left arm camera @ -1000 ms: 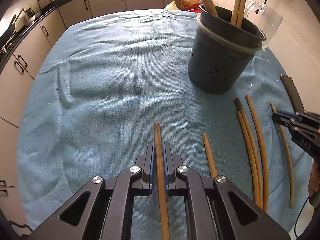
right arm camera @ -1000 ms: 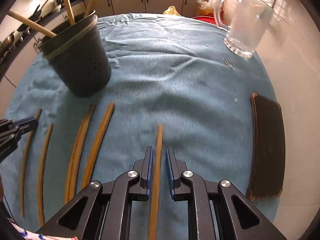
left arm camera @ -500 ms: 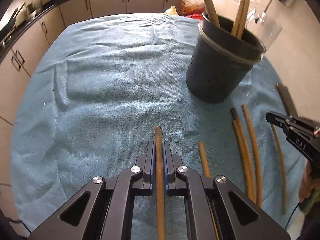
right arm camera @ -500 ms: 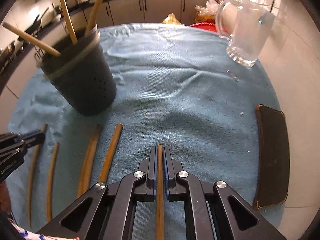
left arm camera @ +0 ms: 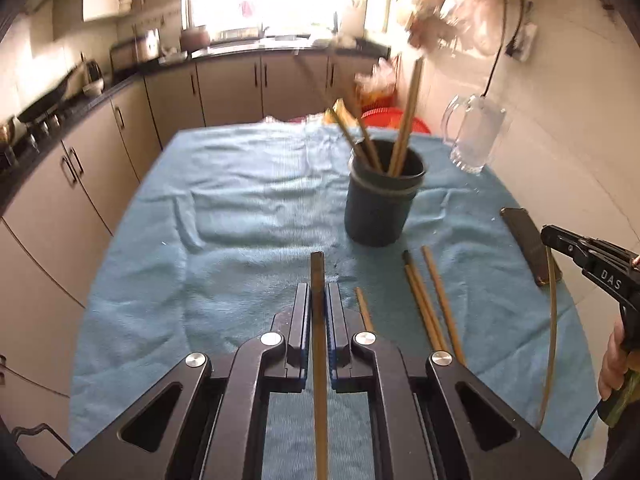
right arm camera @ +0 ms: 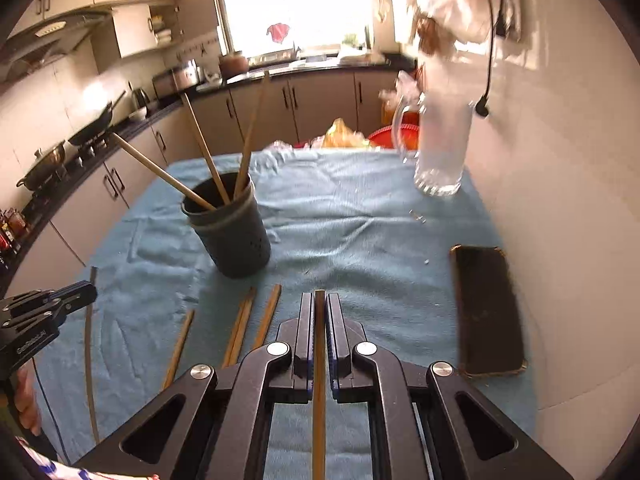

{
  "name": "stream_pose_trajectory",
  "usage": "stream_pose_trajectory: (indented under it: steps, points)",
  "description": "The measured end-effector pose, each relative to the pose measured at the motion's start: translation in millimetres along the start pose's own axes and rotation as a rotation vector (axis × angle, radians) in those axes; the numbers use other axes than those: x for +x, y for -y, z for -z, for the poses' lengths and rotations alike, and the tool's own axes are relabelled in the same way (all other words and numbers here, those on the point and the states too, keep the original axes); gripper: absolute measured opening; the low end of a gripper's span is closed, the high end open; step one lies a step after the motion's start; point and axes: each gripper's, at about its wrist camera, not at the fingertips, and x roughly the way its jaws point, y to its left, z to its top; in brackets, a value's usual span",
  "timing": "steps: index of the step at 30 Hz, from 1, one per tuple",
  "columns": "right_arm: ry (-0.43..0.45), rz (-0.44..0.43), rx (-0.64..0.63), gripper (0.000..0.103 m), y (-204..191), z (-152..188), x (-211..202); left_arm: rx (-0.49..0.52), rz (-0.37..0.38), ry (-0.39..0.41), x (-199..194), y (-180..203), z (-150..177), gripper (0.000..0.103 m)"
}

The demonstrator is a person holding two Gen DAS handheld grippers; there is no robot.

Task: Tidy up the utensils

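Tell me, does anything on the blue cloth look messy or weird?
A bit messy, nothing broken. A few loose chopsticks lie scattered on the blue cloth instead of standing in the dark holder. A phone lies near the cloth's edge, an odd thing among utensils. Each gripper holds one chopstick.

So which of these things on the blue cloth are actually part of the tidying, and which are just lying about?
Part of the job:
- chopstick clamped in the left gripper
- chopstick clamped in the right gripper
- loose chopsticks on the cloth
- dark holder, some sticks already in it

Just lying about:
- glass mug
- phone
- red basin behind
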Motion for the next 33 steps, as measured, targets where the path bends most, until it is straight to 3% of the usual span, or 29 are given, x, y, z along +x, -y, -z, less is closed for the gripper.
stream_pose_trajectory:
  steps: [16,33]
  points:
    - [0.165,-0.037,-0.017,0.005,-8.3,3.2,-72.1,0.001,0.088,0.183,-81.6,26.7,3.2,0.007]
    - [0.302,-0.078,0.027,0.005,-7.6,-52.4,-91.1,-0.091,0.172,0.290,-97.2,11.9,-59.5,0.007]
